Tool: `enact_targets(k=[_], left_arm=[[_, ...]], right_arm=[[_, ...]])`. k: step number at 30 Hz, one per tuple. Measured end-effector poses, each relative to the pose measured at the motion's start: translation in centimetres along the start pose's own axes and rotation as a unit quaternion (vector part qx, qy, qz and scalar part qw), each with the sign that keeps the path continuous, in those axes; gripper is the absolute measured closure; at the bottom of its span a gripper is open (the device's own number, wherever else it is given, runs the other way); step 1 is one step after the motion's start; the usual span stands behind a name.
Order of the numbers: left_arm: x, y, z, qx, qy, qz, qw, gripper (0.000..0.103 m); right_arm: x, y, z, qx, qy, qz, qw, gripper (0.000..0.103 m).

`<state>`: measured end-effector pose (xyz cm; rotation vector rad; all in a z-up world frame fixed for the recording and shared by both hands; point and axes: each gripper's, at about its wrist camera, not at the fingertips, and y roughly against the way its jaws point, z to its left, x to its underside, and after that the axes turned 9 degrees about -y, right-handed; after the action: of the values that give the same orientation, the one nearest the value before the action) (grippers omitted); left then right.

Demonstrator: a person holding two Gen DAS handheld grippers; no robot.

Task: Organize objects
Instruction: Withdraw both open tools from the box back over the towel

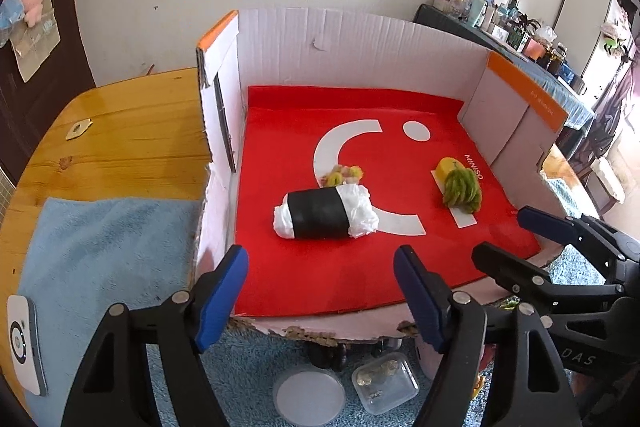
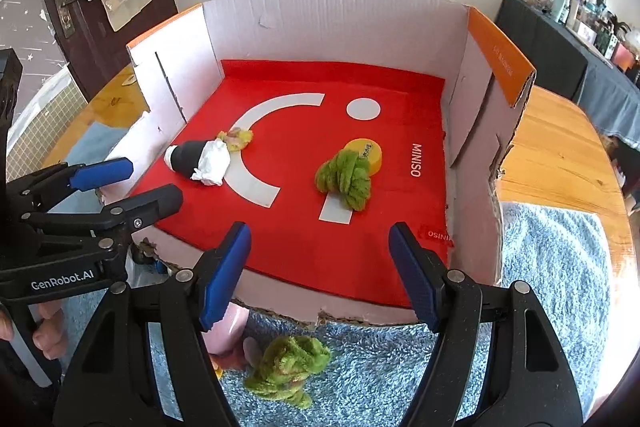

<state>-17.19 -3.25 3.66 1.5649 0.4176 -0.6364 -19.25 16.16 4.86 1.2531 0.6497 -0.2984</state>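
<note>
Both tongs, the left gripper (image 1: 320, 291) and the right gripper (image 2: 320, 275), are hanging spread with nothing between their pads, at the near edge of the cardboard box (image 2: 336, 15). Inside, on the red mat (image 2: 304, 247), a black-and-white roll (image 1: 326, 217) is lying at the left, and a green plush bundle (image 2: 346, 181) is sitting against a yellow disc (image 2: 370, 151) at the right. 1 more green plush (image 2: 288, 367) is lying on the blue towel (image 2: 560, 259) nearer.

left claw (image 1: 320, 299) | black arms | blue pads | silver rivets | "GenRobot.AI"
</note>
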Motion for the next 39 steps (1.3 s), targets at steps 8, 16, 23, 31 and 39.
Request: enact_targets(k=[8,16,23,31,39], left_arm=[[0.0,1.0,-0.3,0.001,-0.003,-0.009,1.0000,0.024],[0.1,2.9,-0.3,-0.015,-0.002,-0.033,0.9993,0.016],[1.0,3.8,-0.5,-0.023,-0.006,-0.042,0.9988,0.012],[2.1,4.7,-0.3,-0.032,-0.004,-0.052,0.9981,0.006],[3.1,5.0,-0.1,-0.031,0.000,-0.051,0.9982,0.004]], right_arm=[[-0.2,0.8,0.7,-0.007,0.002,-0.011,1.000,0.032],[0.4,2.4,0.9,-0.011,0.001,-0.029,1.000,0.028],[1.3,3.8,0.9,-0.015,-0.003,-0.044,0.999,0.020],[2.3,5.1,0.9,-0.013,-0.008,-0.057,0.998,0.014],[3.5,5.8,1.1,-0.015,-0.008,-0.062,0.998,0.008]])
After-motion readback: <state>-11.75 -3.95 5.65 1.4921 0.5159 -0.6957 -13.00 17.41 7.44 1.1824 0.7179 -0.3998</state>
